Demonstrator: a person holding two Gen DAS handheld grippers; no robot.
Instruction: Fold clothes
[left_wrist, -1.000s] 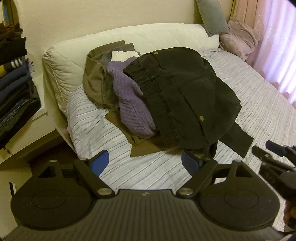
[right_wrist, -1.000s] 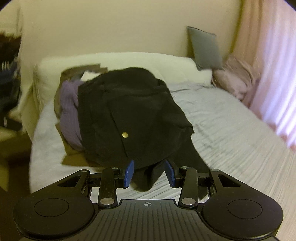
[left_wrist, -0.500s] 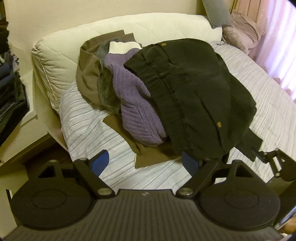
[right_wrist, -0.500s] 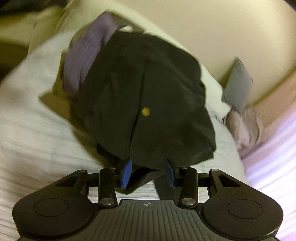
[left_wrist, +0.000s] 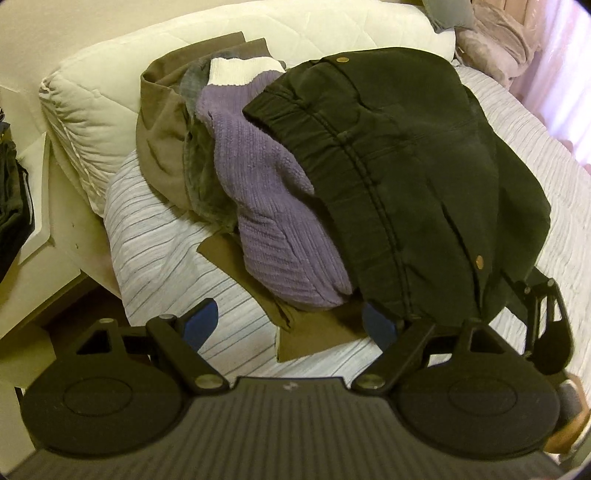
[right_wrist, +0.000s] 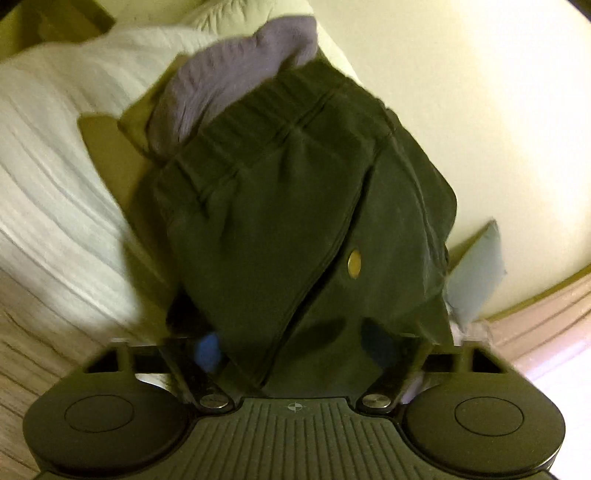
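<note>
the bed carries one pile of clothes against the white padded headboard, toward the bed's left edge. top layer: dark trousers with an elastic waistband and brass studs, draped over a purple knit sweater. beneath and behind these lies a khaki garment, with a flat khaki piece reaching toward the near edge of the bed.

left gripper — jaws spread wide, nothing between the blue pads; it hovers over the striped bedsheet at the near edge, just in front of the pile.

right gripper — view rolled and blurred. its jaws have just been closing, and the lower hem of the dark trousers lies between the pads; whether the pads press on the cloth cannot be told.

a grey cushion leans on the wall beyond the pile.
</note>
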